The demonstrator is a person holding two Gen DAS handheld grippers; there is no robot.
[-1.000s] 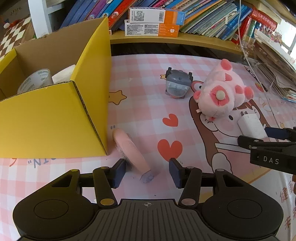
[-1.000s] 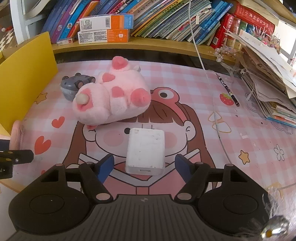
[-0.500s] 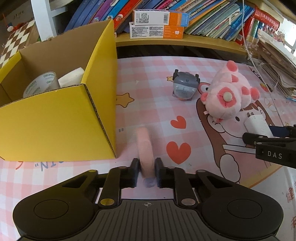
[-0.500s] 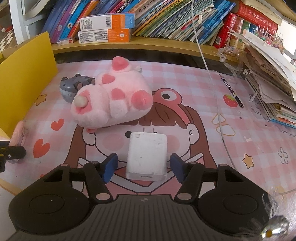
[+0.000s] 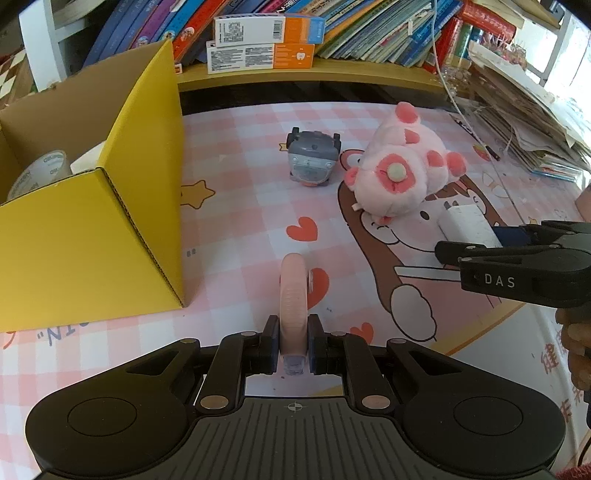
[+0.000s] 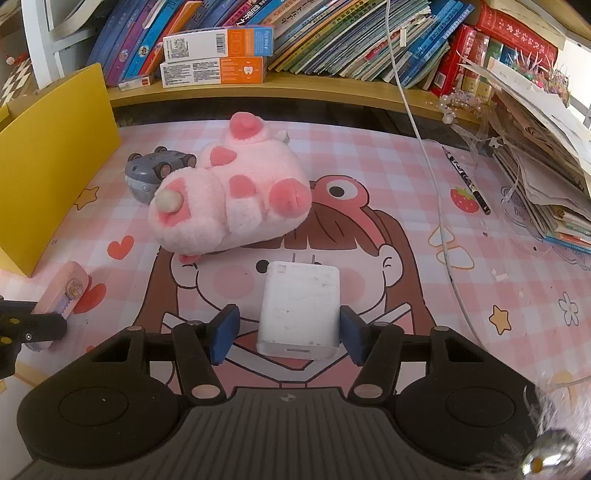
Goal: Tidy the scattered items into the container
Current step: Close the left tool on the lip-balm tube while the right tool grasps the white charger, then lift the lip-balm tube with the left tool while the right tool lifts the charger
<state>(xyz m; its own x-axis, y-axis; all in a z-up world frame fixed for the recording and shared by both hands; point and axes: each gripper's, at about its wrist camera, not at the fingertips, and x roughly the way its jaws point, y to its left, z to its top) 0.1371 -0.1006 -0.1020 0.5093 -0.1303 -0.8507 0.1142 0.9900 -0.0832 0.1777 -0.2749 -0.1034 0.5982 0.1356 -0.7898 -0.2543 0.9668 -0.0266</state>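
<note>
The left gripper (image 5: 292,343) has its fingers (image 5: 269,341) clamped narrow on a pink tape dispenser (image 5: 293,295), which stands on edge on the counter (image 5: 240,206) just off the near corner of the yellow box (image 5: 92,236). The right gripper's (image 6: 288,332) fingers (image 6: 224,332) are closing around a white charger (image 6: 299,306) that lies flat between them; the right pad is at its side, while a narrow gap shows at the left. Just beyond the charger lies a pink plush (image 6: 229,206), with a grey toy car (image 6: 155,171) touching its far-left side. The box is open-topped, with a tape roll (image 5: 40,173) inside. Books (image 6: 332,33) line the shelf behind.
</note>
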